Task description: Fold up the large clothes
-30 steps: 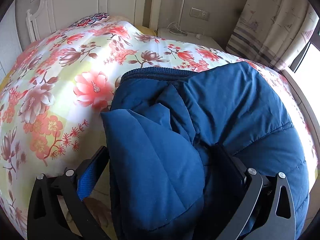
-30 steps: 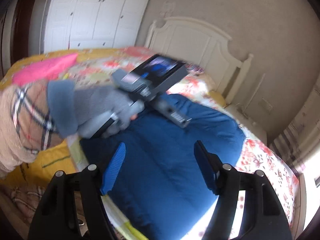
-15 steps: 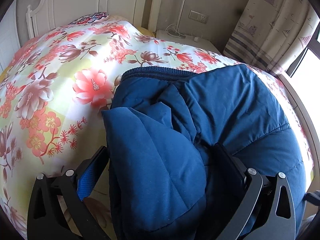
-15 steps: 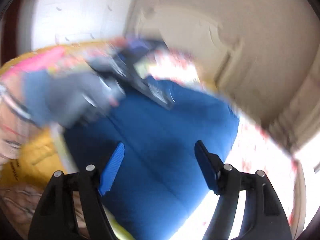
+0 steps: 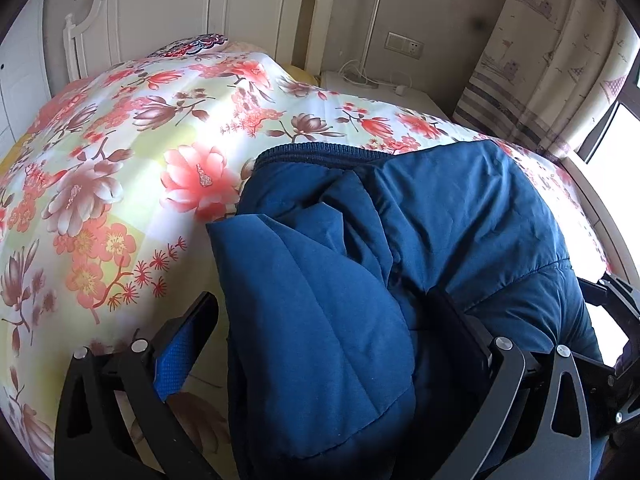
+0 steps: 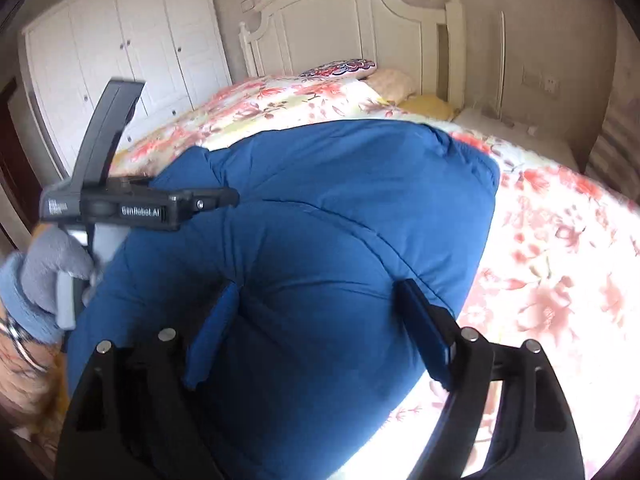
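**Right gripper lining up on the jacket edge**

Jacket (image 5: pixel 420 240): blue, padded, lying on the bed (image 5: pixel 120 160), part-folded, ribbed hem at 12 o'clock in the left view.

Left gripper (image 5: pixel 324 336): jaws wide, a thick fold of jacket between them; its right finger is buried in cloth, so whether it pinches cannot be told.

Right gripper (image 6: pixel 316 328): released, jaws have just been opening, over the jacket's near part, nothing clamped.

Left hand (image 6: pixel 48 276), gloved, at 9 o'clock in the right view.

Judgement: to do this well, the right gripper should take the edge at 5 o'clock with a deep bite through all layers. The padding looks slippery; a shallow bite may slide off.
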`<state>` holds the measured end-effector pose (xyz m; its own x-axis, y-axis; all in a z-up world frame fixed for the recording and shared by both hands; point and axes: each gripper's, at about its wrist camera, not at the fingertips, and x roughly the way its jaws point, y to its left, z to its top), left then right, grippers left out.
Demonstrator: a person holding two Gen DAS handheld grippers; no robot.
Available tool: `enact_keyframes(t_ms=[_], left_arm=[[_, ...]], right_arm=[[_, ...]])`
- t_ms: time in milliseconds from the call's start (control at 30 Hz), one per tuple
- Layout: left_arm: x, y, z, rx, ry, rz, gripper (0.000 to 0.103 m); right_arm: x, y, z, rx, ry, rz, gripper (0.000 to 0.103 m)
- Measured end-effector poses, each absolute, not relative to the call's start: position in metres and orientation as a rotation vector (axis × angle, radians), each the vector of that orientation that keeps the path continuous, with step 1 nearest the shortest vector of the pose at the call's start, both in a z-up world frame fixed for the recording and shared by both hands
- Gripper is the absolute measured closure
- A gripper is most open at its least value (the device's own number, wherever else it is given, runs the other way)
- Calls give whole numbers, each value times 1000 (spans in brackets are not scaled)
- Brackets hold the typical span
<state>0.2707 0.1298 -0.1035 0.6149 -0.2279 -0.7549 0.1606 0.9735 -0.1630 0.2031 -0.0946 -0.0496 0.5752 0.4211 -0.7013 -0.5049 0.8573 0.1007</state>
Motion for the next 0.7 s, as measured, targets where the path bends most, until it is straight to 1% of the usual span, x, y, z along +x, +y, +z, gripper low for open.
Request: enact_keyframes(t_ms=[67, 133, 200, 233, 300, 333, 367, 400, 633, 667, 700], left_arm=[[271, 129, -103, -76, 879, -221, 4], [270, 128, -103, -73, 875, -218, 4], [269, 129, -102, -76, 865, -216, 4], [268, 130, -102, -78, 862, -215, 4], [268, 131, -102, -80, 859, -214, 4], [267, 132, -102, -83, 857, -207, 4], [267, 133, -102, -88, 856, -198, 4], [268, 135, -103, -100, 860, -200, 4], [268, 136, -104, -110, 863, -205, 4], [267, 136, -104, -109, 858, -203, 4], [267, 135, -103, -105, 853, -200, 4]], right_arm=[[209, -87, -39, -164, 829, 534, 23], [215, -86, -21, -214, 802, 509, 24], [239, -95, -8, -169, 759, 445, 32], [253, -97, -6, -132, 750, 434, 33], [282, -96, -20, -154, 785, 376, 37], [299, -91, -42, -183, 862, 367, 37], [308, -92, -61, -140, 903, 410, 36], [313, -97, -66, -92, 903, 430, 36], [320, -79, -68, -162, 923, 392, 36], [326, -76, -66, -174, 946, 391, 35], [328, -75, -62, -195, 978, 389, 31]])
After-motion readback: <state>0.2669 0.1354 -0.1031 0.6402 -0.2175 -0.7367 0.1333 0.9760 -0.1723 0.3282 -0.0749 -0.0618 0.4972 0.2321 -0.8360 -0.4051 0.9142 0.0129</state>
